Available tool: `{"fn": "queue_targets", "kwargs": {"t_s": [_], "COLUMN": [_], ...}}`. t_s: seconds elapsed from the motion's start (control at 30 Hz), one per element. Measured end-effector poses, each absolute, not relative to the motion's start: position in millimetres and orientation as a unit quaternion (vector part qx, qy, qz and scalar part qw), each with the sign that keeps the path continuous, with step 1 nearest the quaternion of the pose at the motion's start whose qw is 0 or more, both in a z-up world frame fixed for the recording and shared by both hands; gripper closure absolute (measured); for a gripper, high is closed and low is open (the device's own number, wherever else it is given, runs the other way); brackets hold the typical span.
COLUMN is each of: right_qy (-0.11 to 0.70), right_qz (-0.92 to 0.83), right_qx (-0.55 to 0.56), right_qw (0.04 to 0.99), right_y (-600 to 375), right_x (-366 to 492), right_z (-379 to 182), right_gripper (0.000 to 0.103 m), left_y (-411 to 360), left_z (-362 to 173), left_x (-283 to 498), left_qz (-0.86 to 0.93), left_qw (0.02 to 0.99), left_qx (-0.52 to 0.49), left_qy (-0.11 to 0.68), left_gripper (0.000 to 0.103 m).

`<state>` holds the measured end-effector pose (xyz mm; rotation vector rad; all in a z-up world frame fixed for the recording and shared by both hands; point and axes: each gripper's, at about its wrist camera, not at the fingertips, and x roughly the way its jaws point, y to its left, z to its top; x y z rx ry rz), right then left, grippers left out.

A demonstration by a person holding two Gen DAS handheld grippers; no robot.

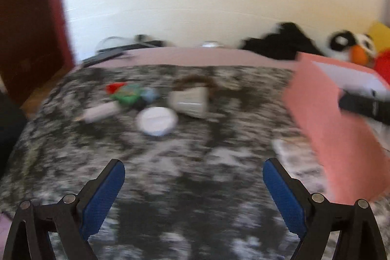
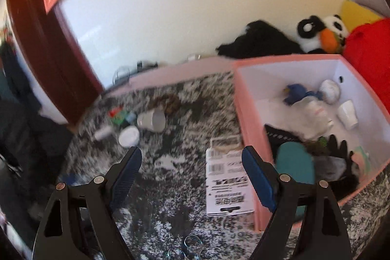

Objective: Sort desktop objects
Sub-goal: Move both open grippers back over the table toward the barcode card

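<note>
Both grippers hang over the black-and-white speckled surface (image 2: pixel 175 206). The left gripper (image 1: pixel 193 171) has its blue-padded fingers spread wide with nothing between them, and the right gripper (image 2: pixel 191 157) is spread just as wide, empty too.

Out on the far left sits a loose cluster. There's a white round lid (image 2: pixel 129 136), nearest of the bunch, with a grey-white cup (image 2: pixel 152 121) lying on its side just beyond it. A small white tube (image 2: pixel 103 132) lies left of the lid. Behind that are a green and red packet (image 2: pixel 117 116) and something pale blue (image 2: pixel 131 116); the left wrist view is badly smeared, so what that is can't be told. A brown tangle (image 2: pixel 171 104) lies farther back, past the cup.

On the right stands the pink box (image 2: pixel 246 113), white inside. In it are a blue toy (image 2: pixel 296 93), a white ball (image 2: pixel 330 89), a small white cup (image 2: pixel 347 113) on its side, a teal oval piece (image 2: pixel 295 166) and a black glove (image 2: pixel 337 148) at the near end.

A white printed label sheet (image 2: pixel 225 184) lies flat just left of the box, between the right gripper's fingers in its view. A penguin plush (image 2: pixel 321 33) rests against the far wall behind the box, and metal rings (image 2: pixel 192 244) peek in at the near edge.
</note>
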<state>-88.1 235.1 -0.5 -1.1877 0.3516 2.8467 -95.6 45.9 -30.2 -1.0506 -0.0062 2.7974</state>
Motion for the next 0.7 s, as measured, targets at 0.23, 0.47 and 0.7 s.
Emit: {"fn": "queue_targets", "kwargs": {"t_s": [0.23,0.47,0.7], "right_qy": [0.143,0.081,0.125], "right_qz": [0.866,0.853,0.835], "right_qx": [-0.479,-0.508,-0.519], "right_qw": [0.017,0.086,0.134], "right_y": [227.8,239.2,302.8], "right_x": [-129.5,-133.1,-128.5], "right_z": [-70.6,-104.2,-121.0], "right_gripper": [0.016,0.039,0.081], "left_y": [5.7,4.7,9.1], "left_z": [-40.8,-44.8,-46.3], "left_x": [-112.8,-115.4,-114.8], "left_qz": [0.924,0.920,0.920], "left_qw": [0.032,0.032,0.037], "left_qx": [-0.376,-0.383,-0.386], "left_qy": [-0.064,-0.072,-0.064], "left_gripper": [0.008,0.008,0.008]}}
